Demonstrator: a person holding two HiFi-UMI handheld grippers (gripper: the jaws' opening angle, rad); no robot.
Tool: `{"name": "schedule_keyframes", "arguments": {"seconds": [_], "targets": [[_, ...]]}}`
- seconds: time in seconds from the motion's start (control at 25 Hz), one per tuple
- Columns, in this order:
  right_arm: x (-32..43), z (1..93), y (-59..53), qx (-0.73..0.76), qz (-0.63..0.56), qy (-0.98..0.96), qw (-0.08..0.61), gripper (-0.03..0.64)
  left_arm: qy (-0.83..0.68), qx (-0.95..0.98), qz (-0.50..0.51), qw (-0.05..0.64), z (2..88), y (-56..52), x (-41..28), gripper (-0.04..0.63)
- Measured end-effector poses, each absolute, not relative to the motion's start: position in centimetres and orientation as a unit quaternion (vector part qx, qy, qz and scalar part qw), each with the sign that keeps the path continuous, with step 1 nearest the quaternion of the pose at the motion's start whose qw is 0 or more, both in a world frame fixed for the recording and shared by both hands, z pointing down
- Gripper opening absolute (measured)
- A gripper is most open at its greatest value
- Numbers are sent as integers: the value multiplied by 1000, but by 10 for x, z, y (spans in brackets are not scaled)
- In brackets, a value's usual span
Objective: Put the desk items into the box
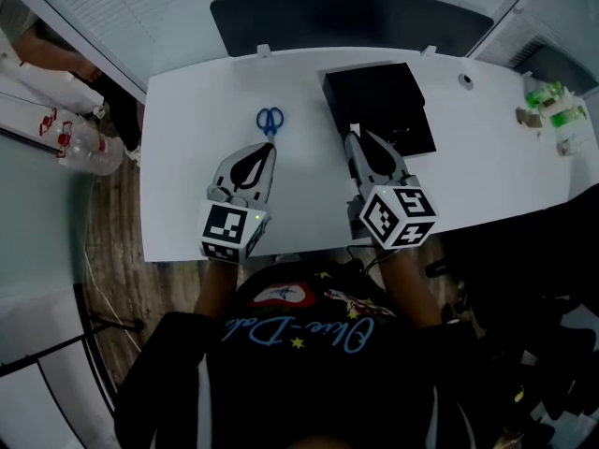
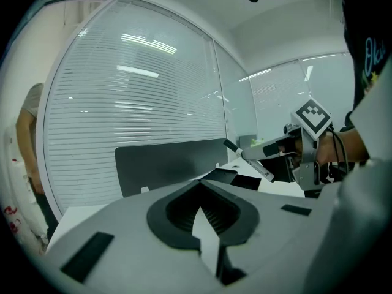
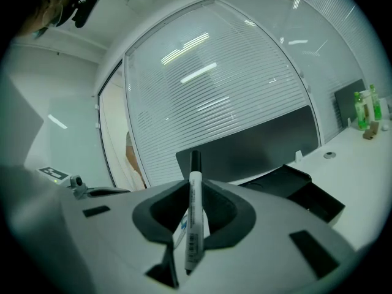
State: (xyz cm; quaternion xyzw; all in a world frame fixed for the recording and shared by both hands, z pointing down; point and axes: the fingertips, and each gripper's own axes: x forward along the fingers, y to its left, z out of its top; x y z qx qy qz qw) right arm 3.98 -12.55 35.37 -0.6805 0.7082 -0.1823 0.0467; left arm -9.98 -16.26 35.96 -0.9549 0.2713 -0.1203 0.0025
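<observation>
Looking down from the head view, I can't make out the inside of the black box (image 1: pixel 374 96); it's all dark. The green items (image 1: pixel 552 106) by the surface's (image 1: pixel 187 157) right edge are too small for me to name, and a person (image 2: pixel 27 143) is cut off at the left gripper view's border.

My left gripper (image 1: pixel 269 150) and right gripper (image 1: pixel 356 143) have matt grey plastic shells. The marker (image 3: pixel 193 219) has a smooth white plastic body. The desk (image 1: pixel 187 176) is smooth, matt white; the far box (image 1: pixel 379 101) matt black. The scissors (image 1: pixel 270 121) have blue plastic handles.
</observation>
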Motion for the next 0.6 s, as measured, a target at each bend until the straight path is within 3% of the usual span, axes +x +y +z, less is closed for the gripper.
{"name": "schedule_keyframes", "arguments": {"seconds": [0.6], "targets": [[94,348,-65,-712,-177,676,67,74,225,-967,-121,14,356,-118,-47,8]]}}
